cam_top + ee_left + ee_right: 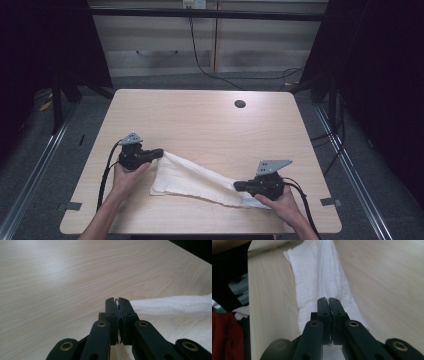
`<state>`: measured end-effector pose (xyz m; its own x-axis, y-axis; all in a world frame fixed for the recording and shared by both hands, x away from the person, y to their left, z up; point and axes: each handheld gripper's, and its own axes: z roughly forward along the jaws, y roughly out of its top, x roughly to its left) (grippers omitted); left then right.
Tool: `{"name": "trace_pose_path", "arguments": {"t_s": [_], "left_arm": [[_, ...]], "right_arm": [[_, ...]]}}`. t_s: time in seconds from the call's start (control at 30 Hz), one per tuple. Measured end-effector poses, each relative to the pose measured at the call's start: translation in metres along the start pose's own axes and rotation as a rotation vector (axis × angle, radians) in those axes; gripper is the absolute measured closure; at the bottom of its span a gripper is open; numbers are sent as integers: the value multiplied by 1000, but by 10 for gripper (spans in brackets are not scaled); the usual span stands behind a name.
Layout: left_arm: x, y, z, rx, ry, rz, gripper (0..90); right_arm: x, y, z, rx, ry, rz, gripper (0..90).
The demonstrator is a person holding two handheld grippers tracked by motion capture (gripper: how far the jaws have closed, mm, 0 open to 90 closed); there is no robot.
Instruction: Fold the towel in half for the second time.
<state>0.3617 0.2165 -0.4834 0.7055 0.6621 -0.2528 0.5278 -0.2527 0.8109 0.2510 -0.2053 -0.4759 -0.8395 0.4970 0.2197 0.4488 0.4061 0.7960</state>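
Observation:
A white cloth (192, 181) lies stretched across the near part of the wooden table (200, 120), running from left to lower right. My left gripper (160, 152) is shut on the cloth's upper left corner; in the left gripper view the jaws (117, 300) pinch a thin edge of the cloth (175, 306), which trails off to the right. My right gripper (237, 186) is shut on the cloth near its right end. In the right gripper view the closed jaws (328, 299) sit over the cloth (317, 272), which runs away from them.
A round cable hole (240, 104) sits near the table's far right. The table's near edge (200, 232) lies just under the person's forearms. Black cables (105, 175) trail from both grippers. Cabinets (210, 40) stand behind the table.

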Motion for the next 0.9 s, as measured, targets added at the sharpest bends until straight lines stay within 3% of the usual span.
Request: {"name": "trace_pose_path", "arguments": {"t_s": [0.2,0.37,0.47,0.6,0.73,0.9], "left_arm": [[-4,0,0,-5,-5,8,873],[-8,2,1,-7,-15,21,873],[-8,4,0,-17,-25,18,872],[-9,7,2,-43,-26,4,872],[-15,13,3,-55,-41,28,872],[-31,22,-6,-92,-87,77,870]], "right_arm": [[10,-10,5,47,27,6,889],[14,-18,18,152,44,-3,889],[13,-18,22,173,48,2,892],[12,-13,22,204,-31,-31,893],[-1,-12,17,201,-107,-13,893],[-14,-16,10,176,-129,35,894]]}}
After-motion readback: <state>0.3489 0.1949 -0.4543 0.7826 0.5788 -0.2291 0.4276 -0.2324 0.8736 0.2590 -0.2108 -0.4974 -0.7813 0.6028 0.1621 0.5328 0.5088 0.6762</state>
